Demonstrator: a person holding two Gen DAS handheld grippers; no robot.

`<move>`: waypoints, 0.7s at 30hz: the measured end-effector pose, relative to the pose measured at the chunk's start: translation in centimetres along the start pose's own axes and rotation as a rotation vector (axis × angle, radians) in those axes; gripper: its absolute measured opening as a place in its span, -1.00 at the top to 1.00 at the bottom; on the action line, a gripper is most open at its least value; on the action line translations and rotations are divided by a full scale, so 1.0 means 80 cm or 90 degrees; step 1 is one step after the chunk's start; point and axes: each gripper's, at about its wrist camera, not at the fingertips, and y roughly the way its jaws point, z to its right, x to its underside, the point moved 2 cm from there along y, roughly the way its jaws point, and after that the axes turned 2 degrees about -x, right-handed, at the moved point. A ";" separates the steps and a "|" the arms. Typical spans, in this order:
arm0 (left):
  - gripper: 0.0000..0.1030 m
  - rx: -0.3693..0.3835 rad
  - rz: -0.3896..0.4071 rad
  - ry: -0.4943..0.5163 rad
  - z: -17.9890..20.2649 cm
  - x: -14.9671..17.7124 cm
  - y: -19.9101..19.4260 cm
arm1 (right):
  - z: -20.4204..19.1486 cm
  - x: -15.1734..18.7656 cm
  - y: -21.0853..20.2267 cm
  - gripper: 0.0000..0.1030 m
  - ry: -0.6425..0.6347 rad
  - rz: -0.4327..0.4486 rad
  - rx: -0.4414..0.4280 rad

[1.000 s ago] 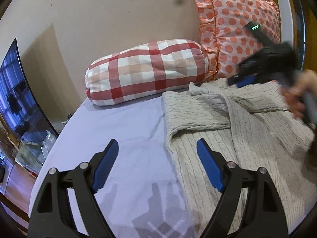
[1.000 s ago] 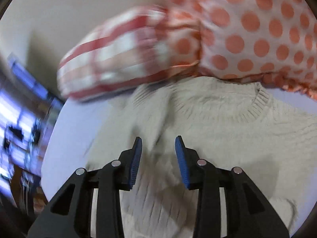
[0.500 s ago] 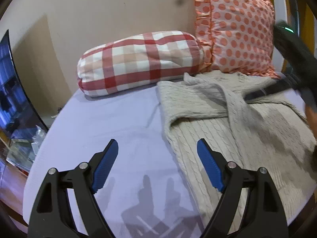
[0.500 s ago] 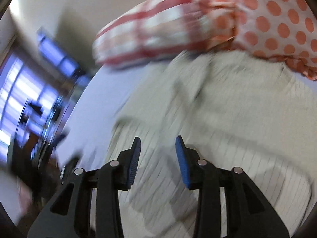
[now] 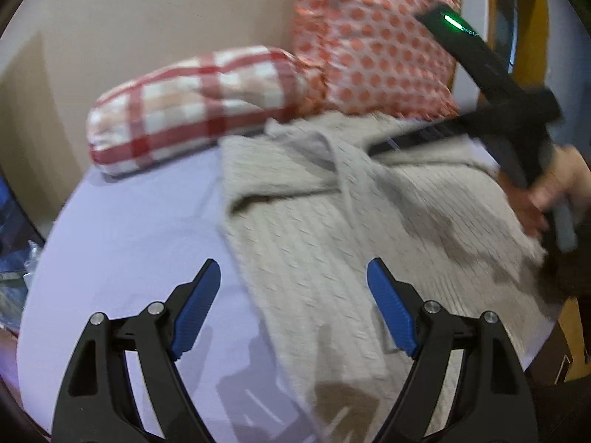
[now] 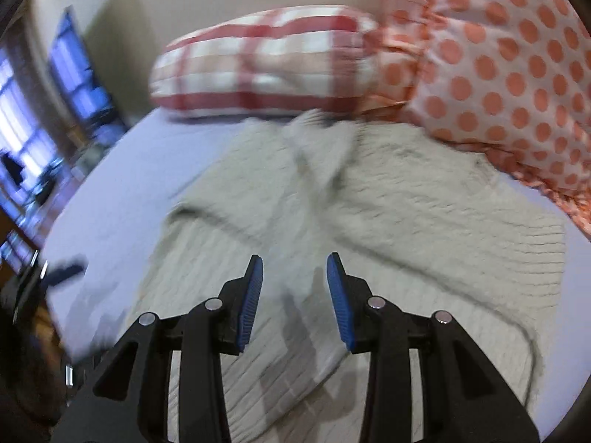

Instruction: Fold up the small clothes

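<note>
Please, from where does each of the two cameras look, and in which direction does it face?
Left wrist: sits on the left gripper, faces across the bed toward the pillows; its open fingers, the right gripper and right hand show.
Right wrist: sits on the right gripper above the knit sweater, faces the pillows; only its own open fingers show.
Shared: sweater, checked bolster pillow, polka-dot pillow.
</note>
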 end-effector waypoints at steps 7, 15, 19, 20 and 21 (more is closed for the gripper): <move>-0.57 0.045 -0.045 0.018 0.039 0.002 0.032 | 0.015 -0.054 0.055 0.26 0.056 0.007 0.000; 0.23 0.108 -0.091 0.037 0.073 0.010 0.050 | 0.053 -0.081 0.088 0.26 0.164 -0.005 -0.024; 0.85 0.135 -0.101 0.015 0.068 0.013 0.058 | 0.057 -0.077 0.085 0.26 0.164 0.003 -0.034; 0.87 0.149 -0.098 0.003 0.063 0.010 0.055 | 0.061 -0.075 0.082 0.26 0.167 0.005 -0.037; 0.89 0.155 -0.097 -0.003 0.060 0.008 0.053 | 0.063 -0.075 0.081 0.26 0.169 0.009 -0.040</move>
